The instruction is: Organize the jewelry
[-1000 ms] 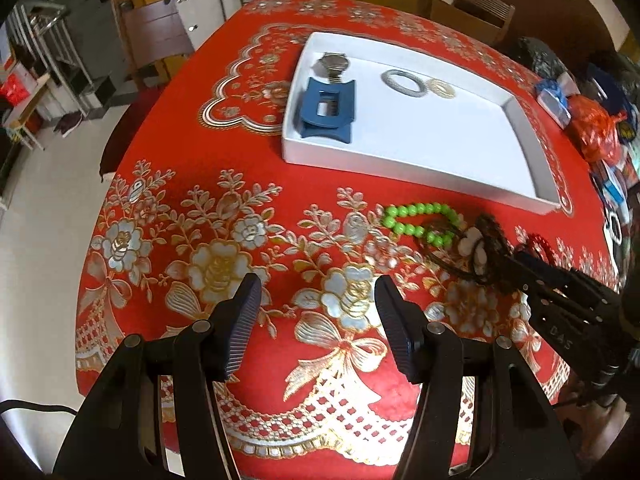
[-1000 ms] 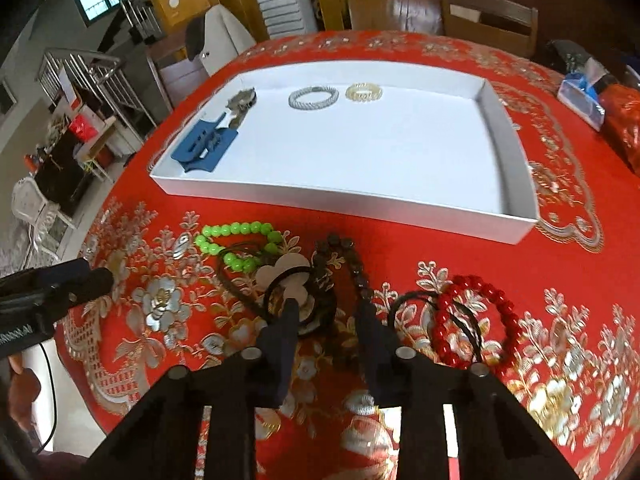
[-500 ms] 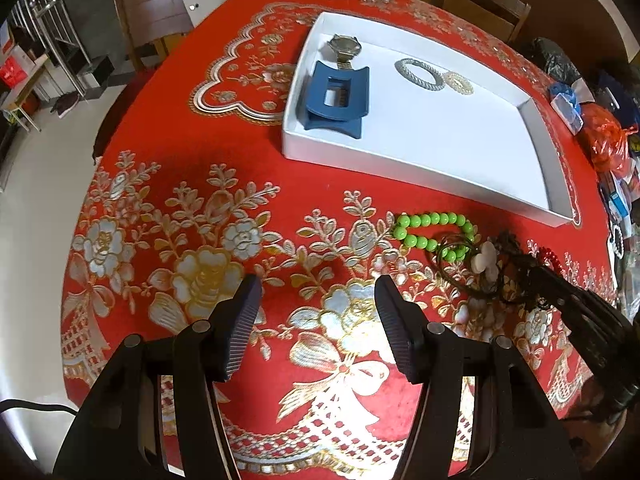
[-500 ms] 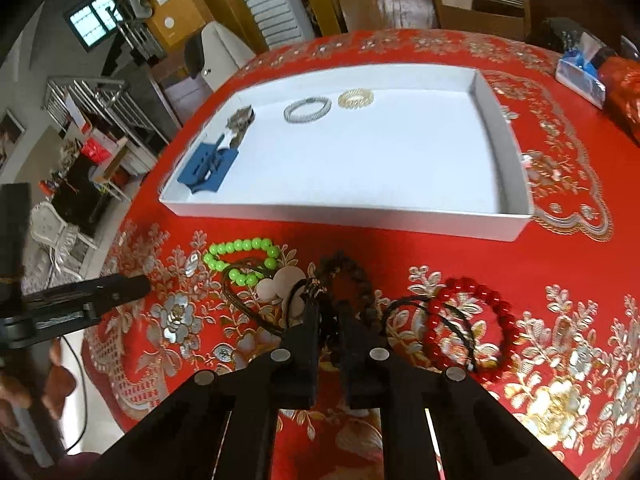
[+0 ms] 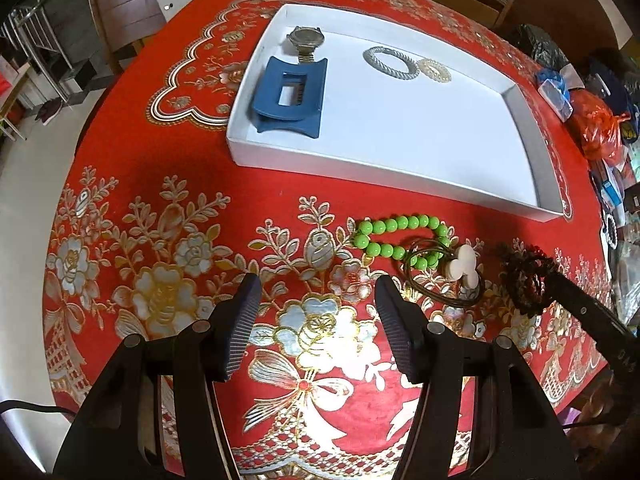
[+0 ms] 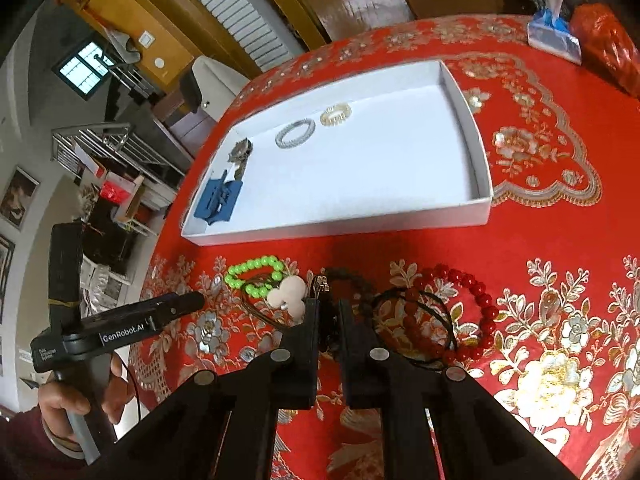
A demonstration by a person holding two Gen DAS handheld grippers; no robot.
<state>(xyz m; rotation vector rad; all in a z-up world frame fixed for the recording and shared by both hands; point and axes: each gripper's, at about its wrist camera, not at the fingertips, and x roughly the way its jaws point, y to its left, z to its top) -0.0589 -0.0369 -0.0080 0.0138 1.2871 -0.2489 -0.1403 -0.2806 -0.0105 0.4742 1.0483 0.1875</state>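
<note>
Now the right gripper (image 6: 328, 312) has just closed its jaws on the dark bead bracelet (image 6: 352, 280) near the table's front edge; light, limp, strand-gripped. Left gripper (image 5: 316, 320) gapes empty.

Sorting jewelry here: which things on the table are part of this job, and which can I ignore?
Part of the job:
white tray
watch, blue hair claw, silver bracelet, gold ring band, all in the tray
green bead bracelet
white-charm cord
dark bead bracelet, pinched in the right gripper
red bead bracelet

Just lying about:
orange bag
blue packet
chairs
</note>
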